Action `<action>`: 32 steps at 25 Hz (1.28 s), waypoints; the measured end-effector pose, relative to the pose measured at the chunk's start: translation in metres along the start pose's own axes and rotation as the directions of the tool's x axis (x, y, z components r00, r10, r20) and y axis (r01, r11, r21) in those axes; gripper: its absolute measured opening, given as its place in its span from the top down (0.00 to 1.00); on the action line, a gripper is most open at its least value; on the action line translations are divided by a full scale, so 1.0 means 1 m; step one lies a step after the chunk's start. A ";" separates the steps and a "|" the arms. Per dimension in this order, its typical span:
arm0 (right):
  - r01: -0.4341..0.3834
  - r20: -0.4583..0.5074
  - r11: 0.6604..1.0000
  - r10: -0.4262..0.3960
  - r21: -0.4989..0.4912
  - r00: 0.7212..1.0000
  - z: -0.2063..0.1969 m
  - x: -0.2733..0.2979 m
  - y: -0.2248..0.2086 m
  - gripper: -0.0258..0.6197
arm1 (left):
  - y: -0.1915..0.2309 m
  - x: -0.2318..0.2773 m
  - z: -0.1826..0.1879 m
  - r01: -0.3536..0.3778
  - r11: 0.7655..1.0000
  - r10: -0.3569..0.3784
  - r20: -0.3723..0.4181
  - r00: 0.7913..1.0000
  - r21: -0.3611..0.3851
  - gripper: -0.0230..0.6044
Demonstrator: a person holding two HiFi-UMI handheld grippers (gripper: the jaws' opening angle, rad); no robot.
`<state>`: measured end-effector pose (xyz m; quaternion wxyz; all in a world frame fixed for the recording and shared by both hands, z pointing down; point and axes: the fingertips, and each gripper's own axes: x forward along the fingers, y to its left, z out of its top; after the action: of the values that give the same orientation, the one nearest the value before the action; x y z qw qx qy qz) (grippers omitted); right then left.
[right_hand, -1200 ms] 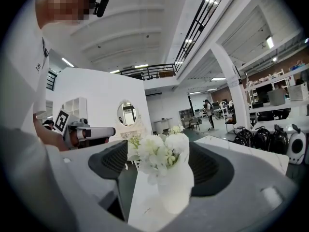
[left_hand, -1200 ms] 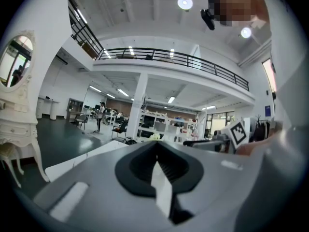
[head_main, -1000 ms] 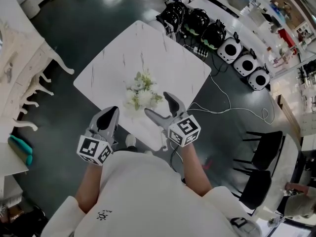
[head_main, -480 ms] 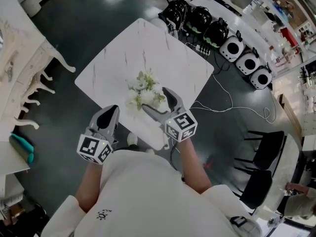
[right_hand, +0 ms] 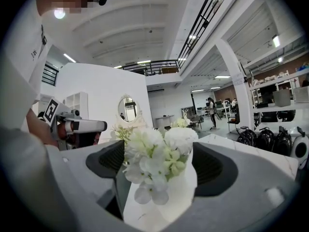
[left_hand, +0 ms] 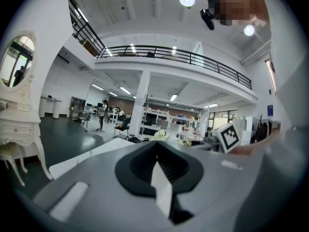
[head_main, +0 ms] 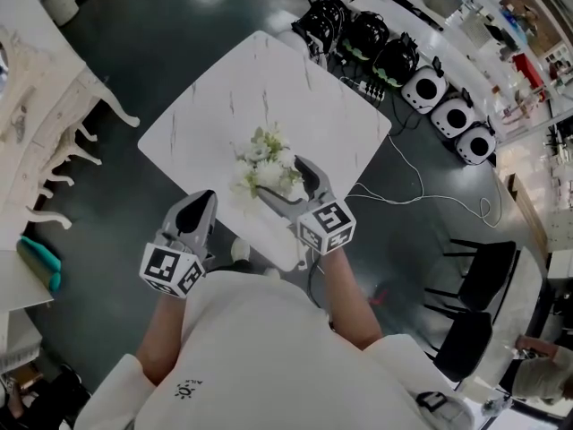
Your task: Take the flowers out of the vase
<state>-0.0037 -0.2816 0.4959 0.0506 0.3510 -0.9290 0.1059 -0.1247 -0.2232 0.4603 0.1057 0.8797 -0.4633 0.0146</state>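
Note:
A bunch of white and pale green flowers point(head_main: 262, 161) stands in a white vase point(right_hand: 179, 193) near the front edge of the white marble table point(head_main: 295, 97). My right gripper point(head_main: 280, 178) is open, and its jaws reach to either side of the bunch at bloom height. In the right gripper view the flowers point(right_hand: 153, 162) fill the gap between the two dark pads point(right_hand: 216, 167), not pinched. My left gripper point(head_main: 200, 206) is shut and empty, held off the table's near left corner, apart from the vase. The vase is hidden under the blooms in the head view.
A white carved dressing table point(head_main: 49, 119) stands at the left. Black and white machines point(head_main: 448, 113) line the floor beyond the table's far corner, with a white cable point(head_main: 421, 195) trailing from them. Black chairs point(head_main: 479, 280) are at the right. The floor is dark.
My right gripper has moved forward and slightly left, closing in until its open jaws flank the flowers. The left gripper has stayed in place.

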 end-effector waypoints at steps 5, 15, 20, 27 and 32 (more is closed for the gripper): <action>-0.012 0.029 1.000 0.012 -0.001 1.000 0.004 -0.007 -0.002 0.47 | 0.001 0.000 0.001 -0.002 1.000 0.002 0.003 1.000 -0.003 0.98; -0.044 0.035 0.999 0.044 -0.014 0.998 0.005 -0.018 0.006 0.69 | -0.002 -0.003 0.005 0.004 1.000 -0.004 0.009 1.000 0.005 0.98; -0.058 0.033 0.998 0.058 -0.017 0.998 0.006 -0.023 0.007 0.80 | -0.005 -0.003 0.007 0.003 1.000 -0.003 0.013 1.000 0.005 0.98; -0.071 0.061 0.997 0.070 0.005 0.996 0.012 -0.024 0.009 0.87 | -0.002 -0.005 0.009 0.009 1.000 -0.009 0.011 1.000 0.009 0.98; -0.068 0.087 0.998 0.067 0.014 0.994 0.017 -0.027 0.010 0.88 | -0.001 -0.007 0.009 0.013 1.000 -0.013 0.014 1.000 0.010 0.98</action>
<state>0.0095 -0.2607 0.4734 0.0038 0.3240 -0.9407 0.1002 -0.1290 -0.2185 0.4508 0.0981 0.8834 -0.4581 0.0102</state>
